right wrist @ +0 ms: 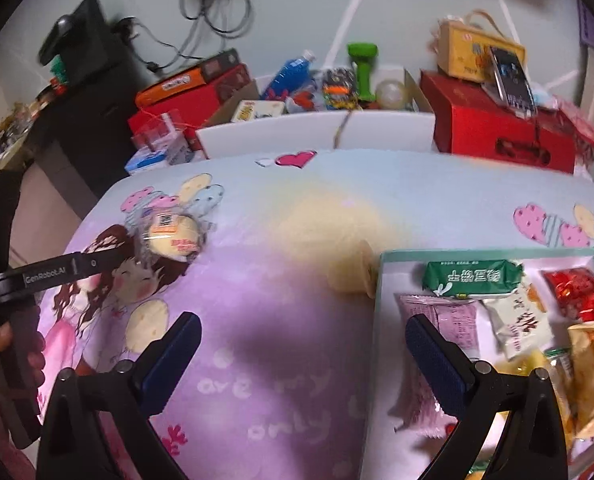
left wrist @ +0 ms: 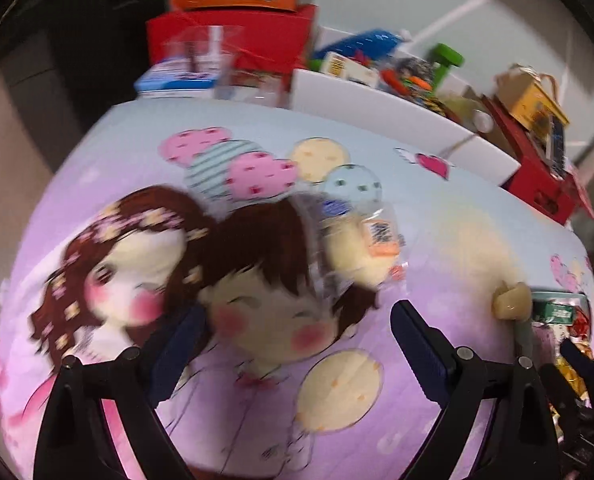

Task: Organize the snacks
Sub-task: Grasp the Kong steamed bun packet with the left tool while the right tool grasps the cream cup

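Most packets already lay in the pale rectangular tray [right wrist: 381, 280] by the bed's right edge; one clear-wrapped yellow bun [left wrist: 357, 248] remained loose mid-bed, both grippers' jaws wide open, empty.

Broad bare stretch of printed cloth [right wrist: 281, 320] mid-table: open passage between the wrapped bun [right wrist: 173, 234] far left and the snack tray [right wrist: 381, 280] at right, whose raised rim and tan handle knob [right wrist: 351, 276] block a low sideways approach. Back edge walled off by white bin [right wrist: 277, 136], red boxes [right wrist: 497, 128] and what looks like a clear container [left wrist: 221, 64], blurred. Left gripper [right wrist: 109, 260] reaches in beside the bun.
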Available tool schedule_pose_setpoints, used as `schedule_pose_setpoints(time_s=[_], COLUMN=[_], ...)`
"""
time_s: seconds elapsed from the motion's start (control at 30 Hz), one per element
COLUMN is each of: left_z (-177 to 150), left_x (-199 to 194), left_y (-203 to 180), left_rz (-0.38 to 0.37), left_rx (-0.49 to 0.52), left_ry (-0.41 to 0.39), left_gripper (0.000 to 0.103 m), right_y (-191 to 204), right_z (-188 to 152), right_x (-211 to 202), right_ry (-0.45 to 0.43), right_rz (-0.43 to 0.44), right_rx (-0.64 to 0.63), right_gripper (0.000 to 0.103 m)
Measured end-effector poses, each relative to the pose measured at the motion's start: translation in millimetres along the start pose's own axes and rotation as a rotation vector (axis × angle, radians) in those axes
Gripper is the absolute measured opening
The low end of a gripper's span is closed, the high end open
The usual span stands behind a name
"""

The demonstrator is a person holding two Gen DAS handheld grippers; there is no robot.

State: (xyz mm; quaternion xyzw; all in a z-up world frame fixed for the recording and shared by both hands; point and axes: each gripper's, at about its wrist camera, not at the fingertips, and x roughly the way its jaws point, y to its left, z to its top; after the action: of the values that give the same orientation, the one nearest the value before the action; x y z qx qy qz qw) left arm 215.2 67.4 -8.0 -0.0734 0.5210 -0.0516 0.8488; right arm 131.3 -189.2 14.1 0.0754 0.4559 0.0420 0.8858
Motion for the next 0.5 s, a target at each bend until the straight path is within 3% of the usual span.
schedule_pose_setpoints(time_s=[0.23, 0.43, 0.5], left_z=[30.6, 39.7, 40.4], left_x=[32.5, 60.1, 67.7], left_y=[-23.5, -35.5, -38.0], left_rz=[-0.038, 0.01, 0.036], left_rx=[0.054, 0.099, 0.115], left_ry=[0.015, 0.029, 0.033], left_gripper=[0.094, 0.094, 0.094], right_y=[-14.1, -12.4, -9.7], right_z=[21.1, 26.3, 26.8], right_x=[20.6, 35.3, 41.4], right_ry=[-0.011, -0.002, 0.005], right_rz=[-0.003, -0.005, 0.002], right_rx=[-0.019, -0.074, -0.096], right_gripper=[0.084, 0.066, 0.065])
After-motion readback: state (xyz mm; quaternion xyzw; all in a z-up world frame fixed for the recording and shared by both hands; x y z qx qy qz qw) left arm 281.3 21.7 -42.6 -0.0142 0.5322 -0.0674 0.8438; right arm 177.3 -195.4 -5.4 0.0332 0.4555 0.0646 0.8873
